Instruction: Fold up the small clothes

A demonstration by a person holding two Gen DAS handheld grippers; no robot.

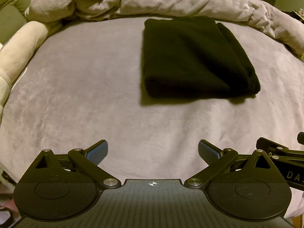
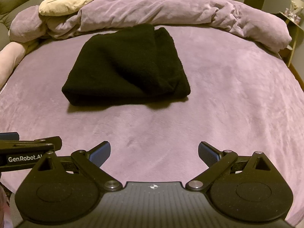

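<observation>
**Both grippers spread, garment folded ahead**

Left gripper [image 1: 153,153] spread wide, holding nothing, low over the purple bedsheet [image 1: 76,95]. Right gripper [image 2: 154,153] likewise spread and bare, just beside it. Ahead, apart from both, black folded garment [image 2: 127,66] flat on the sheet. Beyond, rumpled purple duvet [image 2: 171,9] and cream plush pillow [image 2: 66,1].

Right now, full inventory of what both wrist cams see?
folded garment: 1, black, middle of the bed, touched by neither gripper
bed sheet: 1, purple, under the garment
duvet: 1, purple, bunched along the far edge of the bed
plush cushion: 1, cream with a drawn face, on the duvet at far left
bolster: 1, pale pink, left edge of the bed
side shelf: 1, holds small items too blurred to name, far right
left gripper: 1, black with blue fingers, open, near edge of the bed
right gripper: 1, black with blue fingers, open, beside the left
</observation>
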